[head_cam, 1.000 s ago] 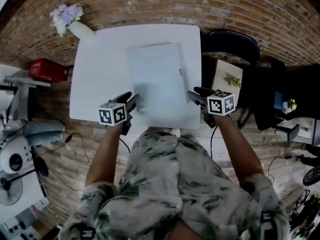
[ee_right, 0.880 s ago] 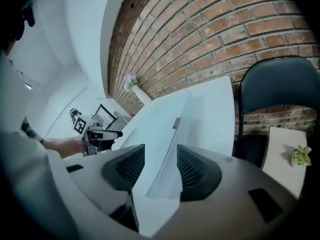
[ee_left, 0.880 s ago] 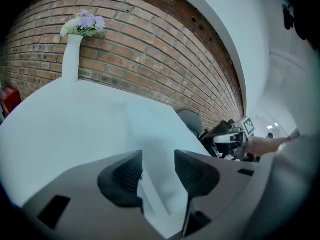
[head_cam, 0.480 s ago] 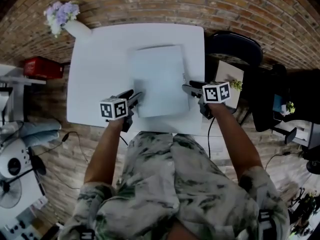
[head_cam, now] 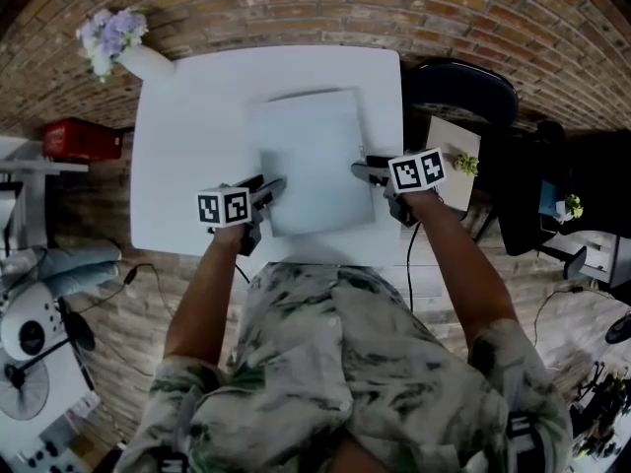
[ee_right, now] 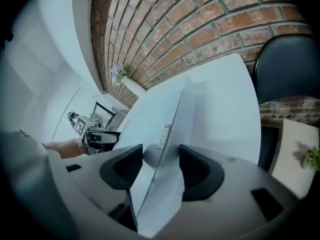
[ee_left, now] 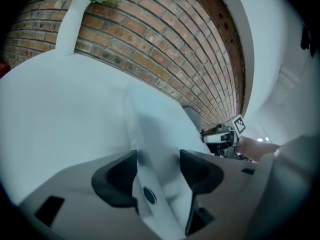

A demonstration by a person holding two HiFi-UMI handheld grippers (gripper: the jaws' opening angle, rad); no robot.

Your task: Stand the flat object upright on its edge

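Both flat object (head_cam: 311, 156) edges sit inside just-opened left claw (head_cam: 272, 188), right claw (head_cam: 361, 171)

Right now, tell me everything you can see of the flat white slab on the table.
The flat white slab is a thin, matte, pale rectangle lying flat near the middle of the white table. One thin side shows a small row of marks, the other a dark round spot. The left tongs and right tongs straddle opposite sides; both have just been opening, each side between open pads, unclamped.
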